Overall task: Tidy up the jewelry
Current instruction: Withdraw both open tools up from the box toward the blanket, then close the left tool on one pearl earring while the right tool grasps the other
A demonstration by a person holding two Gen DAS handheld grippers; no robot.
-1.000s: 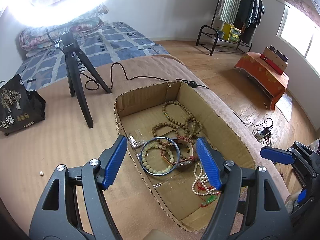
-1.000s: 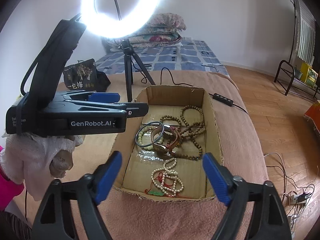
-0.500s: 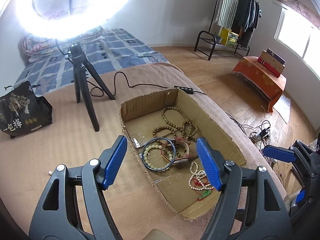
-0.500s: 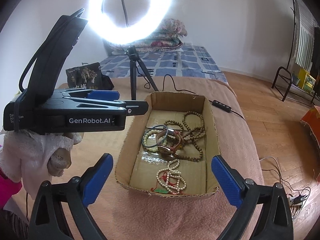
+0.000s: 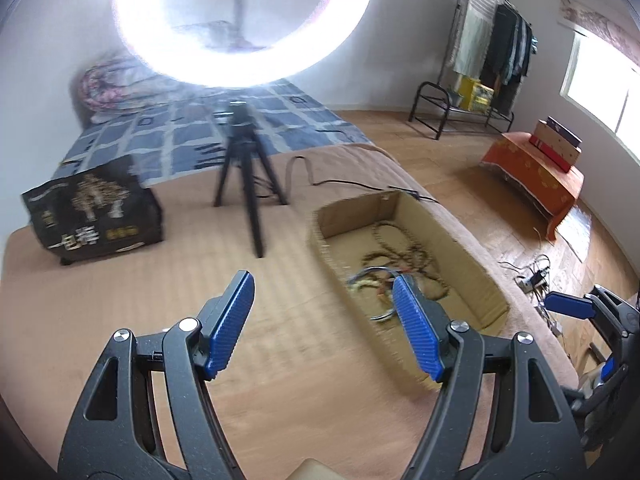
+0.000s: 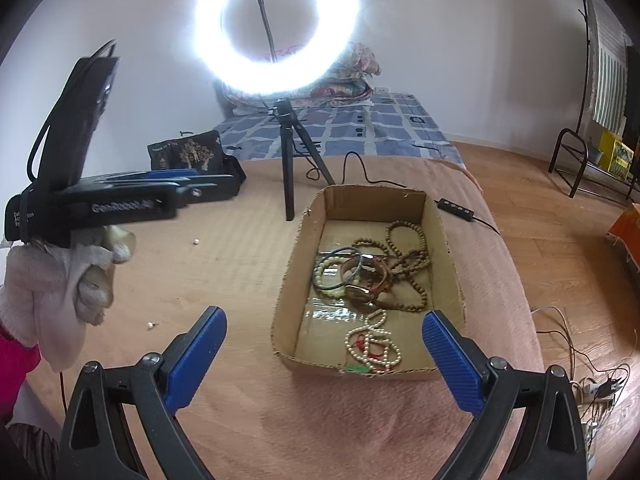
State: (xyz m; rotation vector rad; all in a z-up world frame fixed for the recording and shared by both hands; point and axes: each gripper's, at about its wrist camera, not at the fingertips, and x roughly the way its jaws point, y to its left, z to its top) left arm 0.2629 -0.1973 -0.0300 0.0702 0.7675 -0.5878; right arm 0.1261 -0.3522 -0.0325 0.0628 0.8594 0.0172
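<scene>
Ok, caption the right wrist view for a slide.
Open right gripper hovers before a cardboard box of tangled bead bracelets, ring light behind.

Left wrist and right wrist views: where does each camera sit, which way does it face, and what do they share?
Left wrist: on the left claw, angled down at the bed beside the box; right claw at the edge.
Right wrist: on the right claw, angled down at the box; left claw and gloved hand show.
Shared: box, jewelry, ring light.
</scene>
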